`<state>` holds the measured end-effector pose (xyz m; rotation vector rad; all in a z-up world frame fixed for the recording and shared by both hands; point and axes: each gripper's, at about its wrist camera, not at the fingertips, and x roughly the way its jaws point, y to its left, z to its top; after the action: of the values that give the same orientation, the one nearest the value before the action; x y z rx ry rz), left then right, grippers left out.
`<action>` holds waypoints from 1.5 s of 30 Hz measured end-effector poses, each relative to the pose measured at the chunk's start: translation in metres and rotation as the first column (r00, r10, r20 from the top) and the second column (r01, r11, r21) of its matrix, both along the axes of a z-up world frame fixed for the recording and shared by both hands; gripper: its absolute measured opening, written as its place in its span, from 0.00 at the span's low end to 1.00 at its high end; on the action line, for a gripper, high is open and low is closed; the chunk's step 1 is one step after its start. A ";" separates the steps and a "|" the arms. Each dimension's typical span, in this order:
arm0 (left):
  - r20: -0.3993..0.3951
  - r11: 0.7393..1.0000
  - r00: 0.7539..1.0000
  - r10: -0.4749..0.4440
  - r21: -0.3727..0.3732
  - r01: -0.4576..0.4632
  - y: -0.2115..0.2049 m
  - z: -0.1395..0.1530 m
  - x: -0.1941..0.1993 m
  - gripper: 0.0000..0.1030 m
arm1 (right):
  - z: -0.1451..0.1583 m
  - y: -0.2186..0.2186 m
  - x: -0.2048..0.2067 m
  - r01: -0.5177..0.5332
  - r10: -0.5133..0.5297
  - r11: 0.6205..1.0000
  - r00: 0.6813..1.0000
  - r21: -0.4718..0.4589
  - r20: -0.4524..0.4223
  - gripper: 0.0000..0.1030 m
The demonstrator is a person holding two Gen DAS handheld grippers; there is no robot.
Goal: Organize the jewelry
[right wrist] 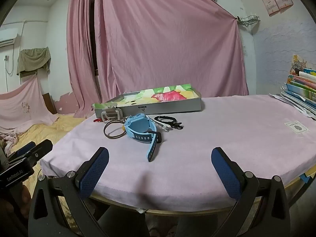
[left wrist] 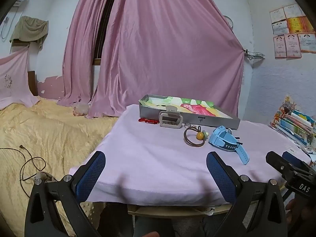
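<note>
Both grippers hang level at the table's near edge, pointing across it toward the curtain. The left gripper (left wrist: 156, 164) has its jaws spread wide with nothing between them, over the near left part of the pink cloth (left wrist: 158, 158). The right gripper (right wrist: 160, 160) is likewise released and empty, off the near edge further right; its tip shows at the right rim of the left wrist view.

A shallow grey tray (left wrist: 197, 117) sits at the far side of the table, lined with a colourful printed sheet; nothing else can be made out inside it. The jewelry lies on the cloth along the tray's front wall: a beige hair claw clip (left wrist: 170, 119) touching that wall, a red item (left wrist: 148, 120) just to its left, a brown hair tie (left wrist: 194, 136) with a yellow bead nearer the middle, and a light blue watch (left wrist: 227, 141) just beside the tie, its strap running toward the near edge. In the right wrist view a black cord with a clasp (right wrist: 167, 120) lies just beyond the watch.

The near half of the cloth is bare, as is its right side up to a stack of books (right wrist: 302, 92) at the far right corner. A yellow bedspread (left wrist: 49, 128) lies past the left edge.
</note>
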<state>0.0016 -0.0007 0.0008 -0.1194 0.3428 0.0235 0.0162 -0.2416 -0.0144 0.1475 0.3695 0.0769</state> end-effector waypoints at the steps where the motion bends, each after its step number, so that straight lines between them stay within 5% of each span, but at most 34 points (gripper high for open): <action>1: -0.002 1.000 1.000 0.000 0.000 0.000 0.000 0.000 0.003 1.00 | 0.000 0.000 0.000 -0.001 0.001 1.000 1.000 -0.001 0.002 0.99; 45: 0.000 1.000 1.000 -0.005 -0.026 0.005 0.002 -0.002 0.001 1.00 | -0.002 -0.003 0.003 0.001 -0.001 1.000 1.000 0.009 -0.014 0.99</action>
<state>0.0022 0.0017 -0.0012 -0.1443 0.3435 0.0140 0.0195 -0.2447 -0.0166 0.1574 0.3830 0.0771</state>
